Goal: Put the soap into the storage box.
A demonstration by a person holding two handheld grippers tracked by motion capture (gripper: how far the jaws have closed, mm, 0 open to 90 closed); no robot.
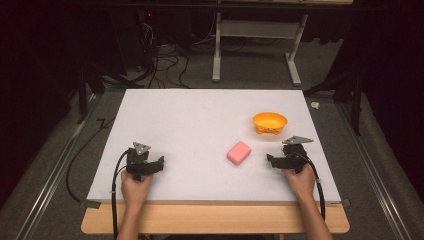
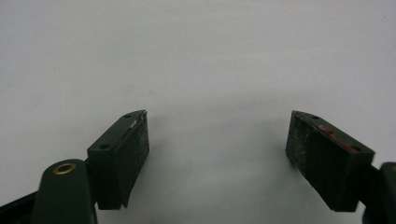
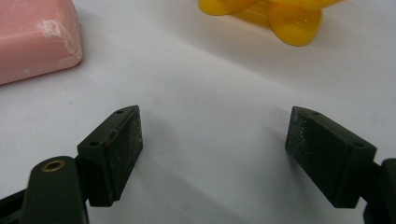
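Observation:
A pink block [image 1: 239, 152] like a bar of soap lies flat on the white table [image 1: 200, 120], right of centre. An orange bowl [image 1: 270, 122] on small feet stands behind it to the right. My right gripper [image 1: 274, 161] rests on the table just right of the pink block [image 3: 32, 39], open, with bare table between its jaws; the yellow-orange bowl [image 3: 275, 14] sits ahead of it. My left gripper [image 1: 152, 165] rests near the front left of the table, open and holding nothing [image 2: 217, 154].
The white board lies on a wooden table whose front edge [image 1: 215, 220] shows below it. Beyond the far edge are a metal table frame [image 1: 255, 45] and cables on the floor [image 1: 165, 60]. Rails run along both sides.

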